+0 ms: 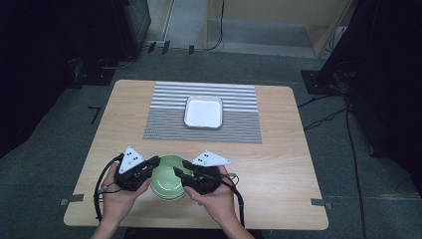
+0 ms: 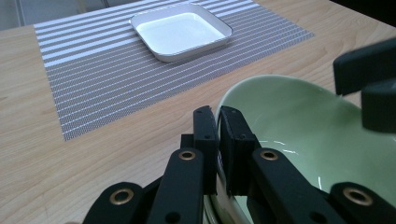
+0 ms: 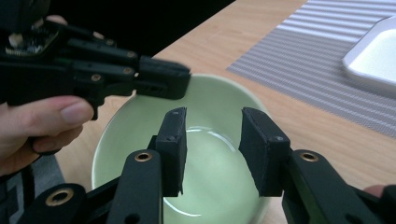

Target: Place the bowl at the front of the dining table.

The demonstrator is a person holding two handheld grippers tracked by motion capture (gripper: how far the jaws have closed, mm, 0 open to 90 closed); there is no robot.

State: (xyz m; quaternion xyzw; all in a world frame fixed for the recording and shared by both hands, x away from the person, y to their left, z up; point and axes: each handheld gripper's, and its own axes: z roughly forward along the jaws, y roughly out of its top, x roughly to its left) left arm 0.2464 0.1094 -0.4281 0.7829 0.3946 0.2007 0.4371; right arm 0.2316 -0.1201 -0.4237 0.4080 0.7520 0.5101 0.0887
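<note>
A pale green bowl [image 1: 167, 183] sits near the front edge of the wooden table [image 1: 278, 159], between my two hands. My left gripper [image 1: 155, 160] is shut on the bowl's left rim; in the left gripper view the rim of the bowl [image 2: 303, 126] runs between the nearly closed jaws of this gripper [image 2: 218, 115]. My right gripper [image 1: 179, 168] stands open over the right side of the bowl [image 3: 210, 102], and the gap of this gripper [image 3: 212, 122] is over the bowl's inside. The bowl looks empty.
A grey and white striped placemat [image 1: 164, 122] lies at the middle back of the table. A white square dish [image 1: 203, 112] rests on it, empty. Cables trail from both grippers toward the table's front edge.
</note>
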